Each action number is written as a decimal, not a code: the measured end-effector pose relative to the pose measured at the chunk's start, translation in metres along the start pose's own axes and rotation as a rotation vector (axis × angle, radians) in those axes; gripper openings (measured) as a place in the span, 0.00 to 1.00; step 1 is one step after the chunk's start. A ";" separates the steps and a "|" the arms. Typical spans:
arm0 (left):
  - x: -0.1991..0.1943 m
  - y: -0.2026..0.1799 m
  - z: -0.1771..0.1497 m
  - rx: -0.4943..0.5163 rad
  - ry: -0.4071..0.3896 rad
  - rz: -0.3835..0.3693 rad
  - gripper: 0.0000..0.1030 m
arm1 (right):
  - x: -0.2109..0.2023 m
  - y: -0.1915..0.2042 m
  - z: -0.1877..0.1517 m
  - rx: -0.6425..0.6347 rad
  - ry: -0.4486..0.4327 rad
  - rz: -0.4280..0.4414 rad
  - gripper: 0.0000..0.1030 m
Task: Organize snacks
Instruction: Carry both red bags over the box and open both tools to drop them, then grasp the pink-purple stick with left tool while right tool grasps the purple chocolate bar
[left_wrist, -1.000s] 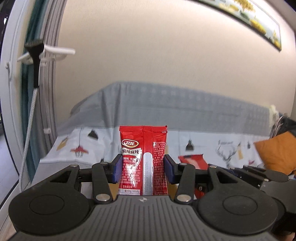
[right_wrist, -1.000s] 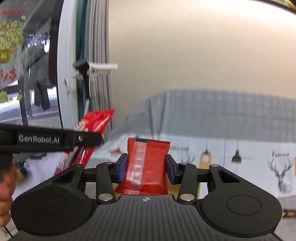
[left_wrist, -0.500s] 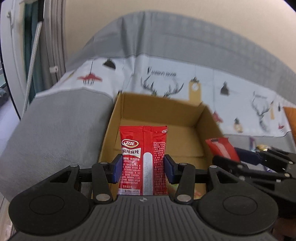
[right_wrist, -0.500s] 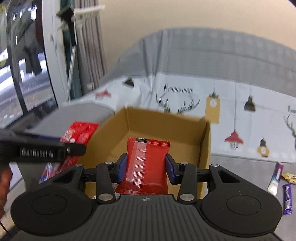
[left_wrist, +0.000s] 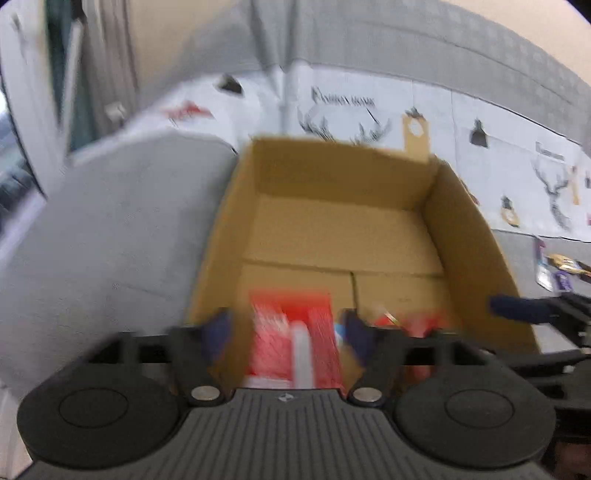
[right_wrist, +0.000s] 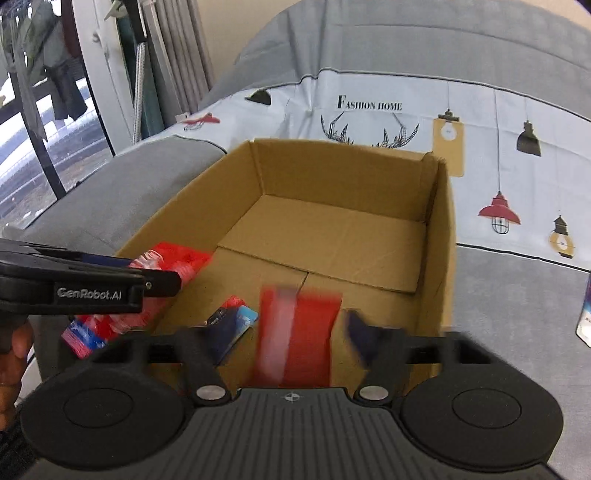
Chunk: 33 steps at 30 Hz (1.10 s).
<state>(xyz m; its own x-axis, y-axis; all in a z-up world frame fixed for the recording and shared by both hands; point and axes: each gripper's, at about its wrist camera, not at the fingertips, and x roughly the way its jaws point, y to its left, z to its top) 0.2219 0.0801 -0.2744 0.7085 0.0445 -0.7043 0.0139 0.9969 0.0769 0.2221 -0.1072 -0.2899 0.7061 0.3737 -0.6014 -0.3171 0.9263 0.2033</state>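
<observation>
An open cardboard box (left_wrist: 465, 236) (right_wrist: 439, 206) sits on a grey sofa. My left gripper (left_wrist: 288, 332) is open over its near end, and a blurred red snack packet (left_wrist: 291, 339) hangs loose between the spread fingers. My right gripper (right_wrist: 291, 332) is open too, with a blurred red packet (right_wrist: 295, 332) loose between its fingers above the box. The left gripper also shows at the left of the right wrist view (right_wrist: 162, 282), with its red packet (right_wrist: 110, 325) beside it. A small blue-and-red packet (right_wrist: 232, 325) lies inside the box.
A white printed cover (right_wrist: 369, 107) drapes the sofa back. Small wrapped snacks (left_wrist: 554, 269) lie on the seat right of the box, one at the right edge of the right wrist view (right_wrist: 585, 317). A window and curtains (right_wrist: 166, 74) stand at the left.
Both grippers tilted down and moved over the box. Both opened, and the red packets they gripped are now loose and dropping, blurred by motion.
</observation>
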 end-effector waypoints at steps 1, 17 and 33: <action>-0.009 -0.003 0.000 0.011 -0.027 0.021 0.92 | -0.009 -0.001 0.000 0.003 -0.022 0.017 0.84; -0.063 -0.136 0.011 0.258 -0.107 -0.082 1.00 | -0.125 -0.140 -0.068 0.258 -0.287 -0.241 1.00; 0.042 -0.321 0.033 0.446 -0.024 -0.315 0.93 | -0.084 -0.318 -0.110 0.409 -0.205 -0.360 0.99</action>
<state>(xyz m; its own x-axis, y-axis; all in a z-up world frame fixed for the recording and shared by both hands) 0.2708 -0.2404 -0.3050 0.6379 -0.2583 -0.7255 0.5217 0.8379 0.1604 0.1936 -0.4384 -0.3891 0.8452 -0.0046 -0.5345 0.2072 0.9246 0.3198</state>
